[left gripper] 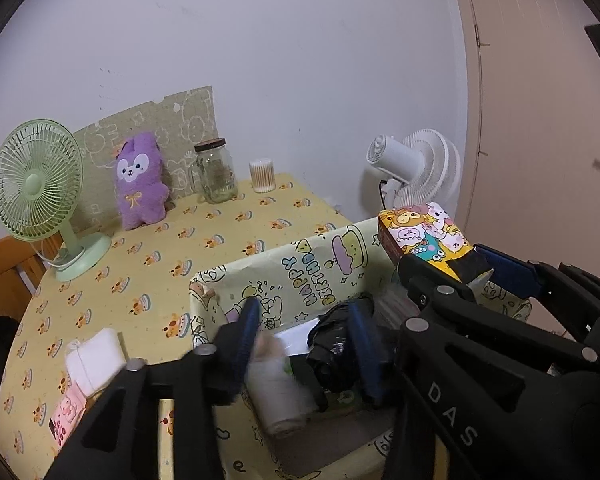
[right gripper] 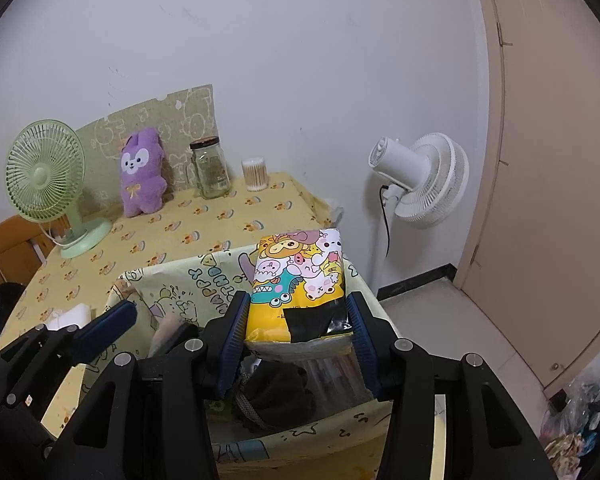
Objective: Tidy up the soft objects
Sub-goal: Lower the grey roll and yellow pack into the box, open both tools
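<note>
The right gripper (right gripper: 296, 320) has its fingers closed on a cartoon-printed tissue pack (right gripper: 300, 284), held above the yellow storage box (right gripper: 172, 280) at lower centre, likely for dropping in. The left gripper (left gripper: 306, 336) has its fingers open over a blurred pale roll (left gripper: 278, 388) in that box, apparently released there.

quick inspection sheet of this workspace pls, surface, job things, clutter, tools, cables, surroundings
surface: table under a yellow printed cloth
job's things: cartoon tissue pack over the storage box; white roll and black bundle inside; purple plush at the wall
clutter: green fan, glass jar, cotton swab tub, white pad
grippers: right tool shut on the tissue pack; left tool open over the box
cables: white fan has a black cord
surroundings: white wall, beige door
</note>
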